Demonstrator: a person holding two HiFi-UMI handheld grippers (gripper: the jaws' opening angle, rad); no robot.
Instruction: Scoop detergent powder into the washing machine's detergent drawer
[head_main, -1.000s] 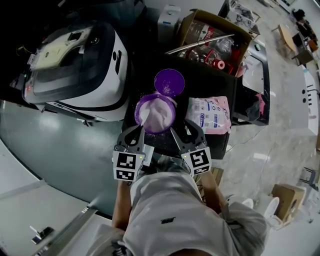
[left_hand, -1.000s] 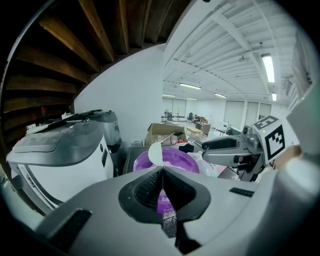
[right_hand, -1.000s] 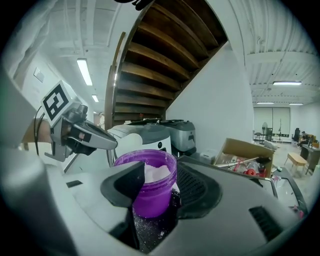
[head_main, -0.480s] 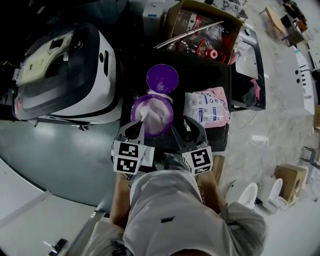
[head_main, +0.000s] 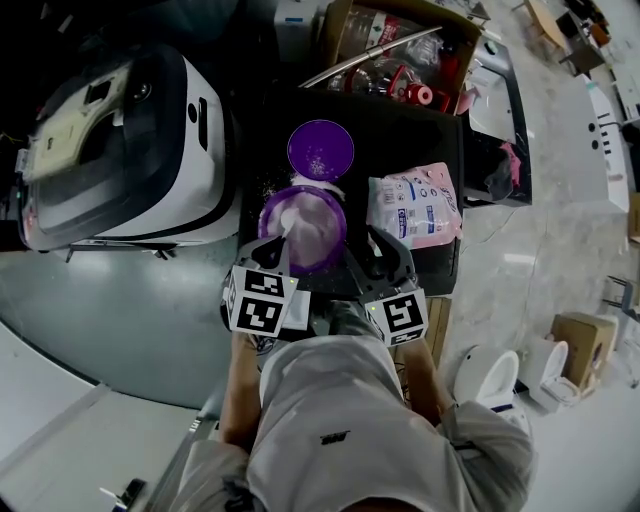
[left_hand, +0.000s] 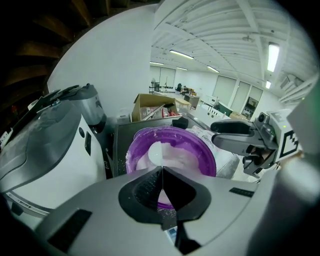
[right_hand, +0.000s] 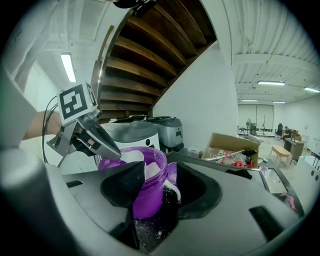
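We see the left gripper, jaws pinched on the white scoop over the purple tub at the tabletop's near edge, right gripper jaws apart against the tub's side, scoop handle mostly hidden.

Translucent purple plastic, smooth and glossy, for tub and lid behind it. Fine matt white powder in the tub, around a white plastic scoop. Glossy printed film for the bag right of the tub; glossy white plastic shell for the washing machine left of it. Matt black desk, powder-dusted. Matt grey plastic, ribbed black pads, on left claw and right claw.
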